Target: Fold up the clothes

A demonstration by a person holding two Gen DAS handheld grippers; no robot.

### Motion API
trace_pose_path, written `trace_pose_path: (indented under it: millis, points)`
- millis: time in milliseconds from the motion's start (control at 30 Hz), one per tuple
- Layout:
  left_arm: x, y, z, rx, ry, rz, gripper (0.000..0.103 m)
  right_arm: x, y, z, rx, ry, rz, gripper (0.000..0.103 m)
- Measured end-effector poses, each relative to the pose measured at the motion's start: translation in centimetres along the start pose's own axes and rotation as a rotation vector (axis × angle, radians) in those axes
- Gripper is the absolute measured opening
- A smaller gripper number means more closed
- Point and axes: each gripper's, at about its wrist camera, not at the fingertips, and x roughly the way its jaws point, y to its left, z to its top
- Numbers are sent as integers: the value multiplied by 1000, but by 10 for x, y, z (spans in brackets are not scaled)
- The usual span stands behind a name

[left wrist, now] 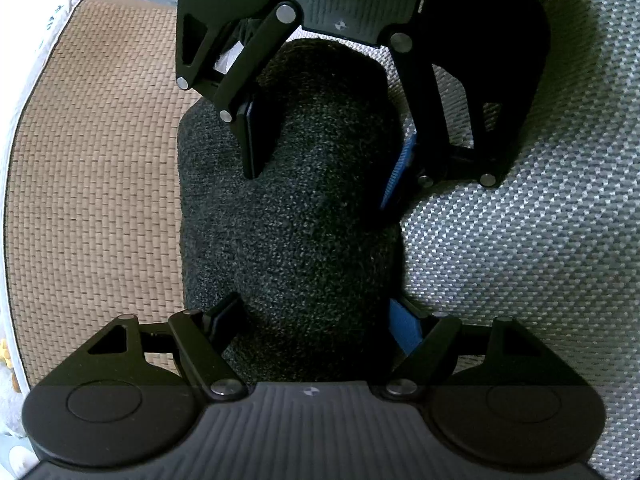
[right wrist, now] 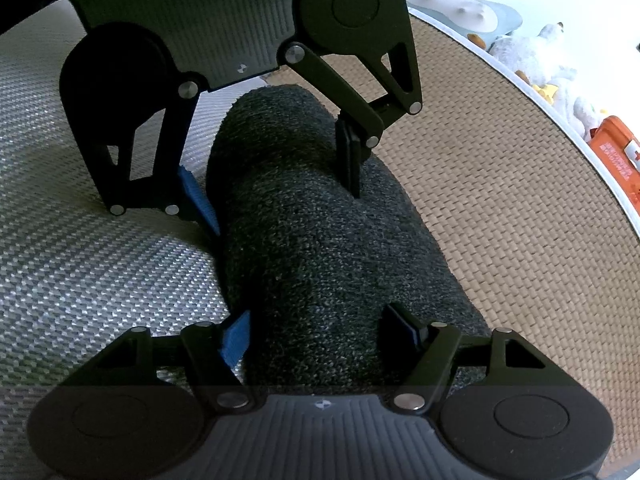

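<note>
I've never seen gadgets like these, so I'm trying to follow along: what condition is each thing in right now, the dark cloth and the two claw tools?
Dark grey garment: rolled or folded into a thick bundle, lying across the seam between the tan woven mat and the grey woven fabric.
Left gripper: jaws wide, straddling the near end of the bundle.
Right gripper: jaws wide, straddling the opposite end, facing the left one.

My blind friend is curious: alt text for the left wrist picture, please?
A dark grey rolled garment, gripped at its near end by the left gripper and its far end by the right gripper. Brown woven mat left, grey woven fabric right.
</note>
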Motion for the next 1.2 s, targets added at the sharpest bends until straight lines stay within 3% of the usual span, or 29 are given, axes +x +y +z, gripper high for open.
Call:
trace_pose_path:
  millis: [767,967,1200]
  points:
    - [57,65,15,-21,2,17,79,28,-15,6,-33,-8,13,76]
    - [2,36,-56,-32,11,23,79,16,2,-12,-46,-6,16,76]
    - [-20,15,-65,-42,12,36,79,31,-8,-10,-57,0,21,76]
